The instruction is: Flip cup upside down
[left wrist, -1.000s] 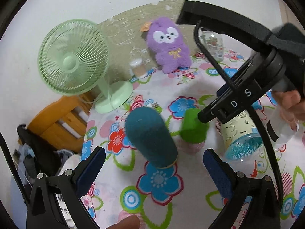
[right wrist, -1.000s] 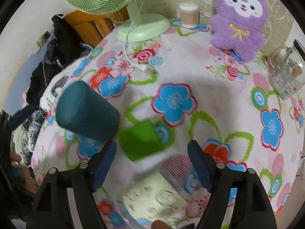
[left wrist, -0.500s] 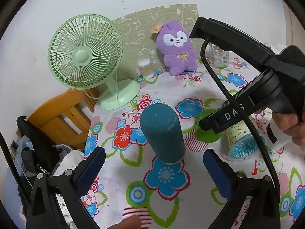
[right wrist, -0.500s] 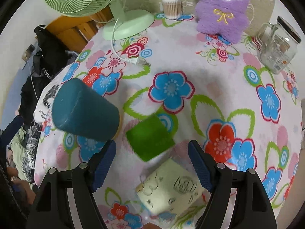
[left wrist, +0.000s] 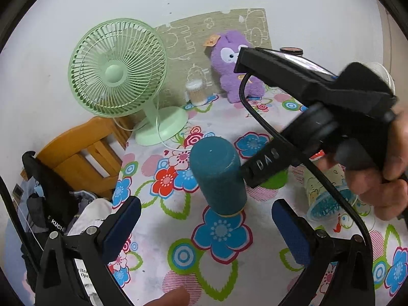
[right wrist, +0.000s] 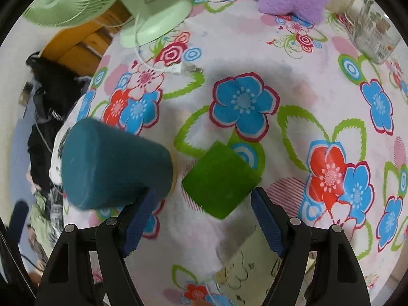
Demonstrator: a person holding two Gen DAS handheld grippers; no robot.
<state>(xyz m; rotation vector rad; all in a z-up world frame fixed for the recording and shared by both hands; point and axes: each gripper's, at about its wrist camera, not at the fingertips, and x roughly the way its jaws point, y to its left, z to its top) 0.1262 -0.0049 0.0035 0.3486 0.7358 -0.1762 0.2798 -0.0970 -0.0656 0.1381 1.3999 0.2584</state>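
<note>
A dark teal cup [left wrist: 218, 176] stands upside down on the flowered tablecloth [left wrist: 163, 239], just ahead of my open, empty left gripper [left wrist: 205, 225]. It also shows in the right wrist view [right wrist: 112, 168] at the left. A green cup [right wrist: 220, 182] stands upside down beside it, just ahead of my open, empty right gripper [right wrist: 204, 214]. In the left wrist view the green cup [left wrist: 275, 179] is mostly hidden behind the right gripper's body. A pale yellow patterned cup [left wrist: 325, 191] lies on its side with a blue inside; it also shows in the right wrist view [right wrist: 244, 267].
A green desk fan [left wrist: 119, 68] stands at the back left, its cord [right wrist: 142, 58] running over the cloth. A purple plush toy [left wrist: 237, 71], a cotton-swab jar [left wrist: 195, 93] and a glass jar [right wrist: 372, 30] stand at the back. A wooden chair [left wrist: 84, 158] stands off the table's left edge.
My left gripper has drawn back and up from the teal cup. My right gripper has moved down and closer over the green cup.
</note>
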